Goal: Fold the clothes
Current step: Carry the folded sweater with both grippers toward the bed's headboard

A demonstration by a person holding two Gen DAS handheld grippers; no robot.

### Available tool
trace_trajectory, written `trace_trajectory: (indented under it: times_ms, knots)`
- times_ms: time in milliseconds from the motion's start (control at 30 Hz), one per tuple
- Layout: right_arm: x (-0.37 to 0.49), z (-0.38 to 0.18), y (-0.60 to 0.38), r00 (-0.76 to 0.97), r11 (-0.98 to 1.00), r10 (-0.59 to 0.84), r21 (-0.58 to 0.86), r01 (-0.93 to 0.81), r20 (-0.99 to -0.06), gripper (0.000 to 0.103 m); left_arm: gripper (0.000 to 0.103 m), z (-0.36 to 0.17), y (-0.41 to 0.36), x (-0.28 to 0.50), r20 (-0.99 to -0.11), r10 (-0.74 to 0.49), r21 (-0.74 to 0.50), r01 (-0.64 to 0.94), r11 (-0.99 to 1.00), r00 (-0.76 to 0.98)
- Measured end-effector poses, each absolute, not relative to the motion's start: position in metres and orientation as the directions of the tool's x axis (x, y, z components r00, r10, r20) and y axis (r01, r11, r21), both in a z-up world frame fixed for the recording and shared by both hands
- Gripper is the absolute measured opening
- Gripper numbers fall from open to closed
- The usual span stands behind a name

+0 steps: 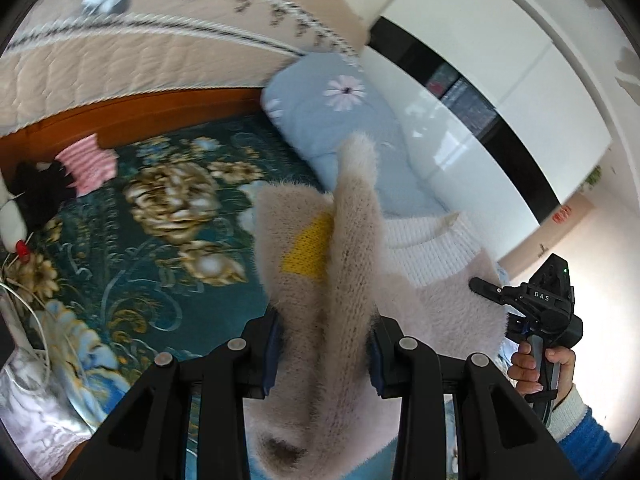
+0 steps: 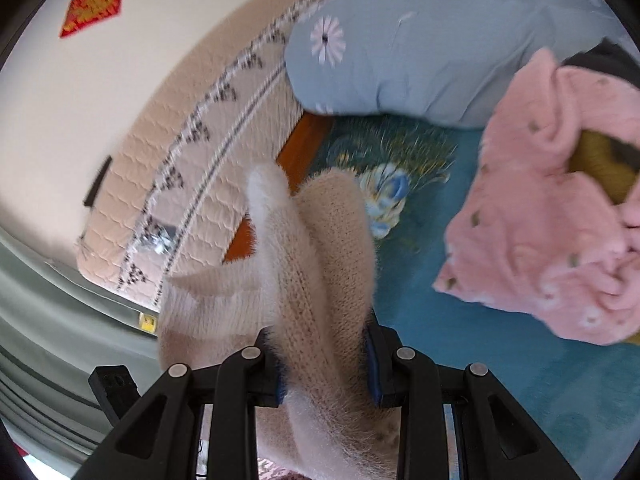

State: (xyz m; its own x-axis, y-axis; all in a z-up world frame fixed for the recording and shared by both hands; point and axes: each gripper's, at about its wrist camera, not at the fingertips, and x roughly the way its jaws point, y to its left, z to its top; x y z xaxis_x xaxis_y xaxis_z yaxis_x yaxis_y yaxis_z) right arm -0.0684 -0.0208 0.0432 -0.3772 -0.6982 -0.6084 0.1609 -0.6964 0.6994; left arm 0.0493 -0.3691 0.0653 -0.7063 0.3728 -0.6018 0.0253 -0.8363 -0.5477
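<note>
Above the floral bedspread (image 1: 132,216) hangs the fuzzy beige sweater (image 1: 344,264), a bunched fold clamped in the left gripper (image 1: 324,352); its far edge is clamped likewise in the right gripper (image 2: 326,364); stretched between the two, its long axis runs hand to hand; neither hand is nearer; the pink garment (image 2: 552,216) lies rightward.

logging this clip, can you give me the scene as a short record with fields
setting: bed with teal floral bedspread
held item: fuzzy beige sweater with a yellow patch, lifted off the bed
left gripper: shut on sweater fabric
right gripper: shut on sweater fabric
other clothes: pink garment heaped on the bed; pink striped item by the headboard
bedding: blue flowered pillow
fold status: not yet laid flat
</note>
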Motion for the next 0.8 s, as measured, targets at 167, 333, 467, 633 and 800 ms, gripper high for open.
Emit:
trace_trajectory:
  times_ms: [167,333,467,633,800]
  knots:
    - [-0.121,0.005,-0.083,-0.305,-0.699,-0.708,0.695,0.168,-0.637,0.031,0.037,0.031,-0.42,0.018,-0.626,0.336,-0.552,0.096,-0.828,-0.703]
    - [-0.176,-0.027,-0.144,-0.246,-0.709,-0.705,0.677,0.199,-0.666,0.031,0.037,-0.005,-0.462,-0.016,-0.641,0.304,-0.561,0.16,-0.812,-0.705]
    - [-0.215,-0.05,-0.189,-0.206,-0.702,-0.712,0.678,0.217,-0.671,0.031,0.037,-0.03,-0.491,-0.042,-0.651,0.283,-0.568,0.204,-0.798,-0.705]
    - [-0.255,-0.078,-0.233,-0.172,-0.691,-0.722,0.683,0.237,-0.67,0.031,0.037,-0.053,-0.518,-0.07,-0.656,0.246,-0.556,0.238,-0.796,-0.713]
    - [-0.279,-0.11,-0.272,-0.143,-0.691,-0.719,0.68,0.243,-0.68,0.031,0.037,-0.083,-0.543,-0.095,-0.67,0.227,-0.564,0.286,-0.774,-0.707]
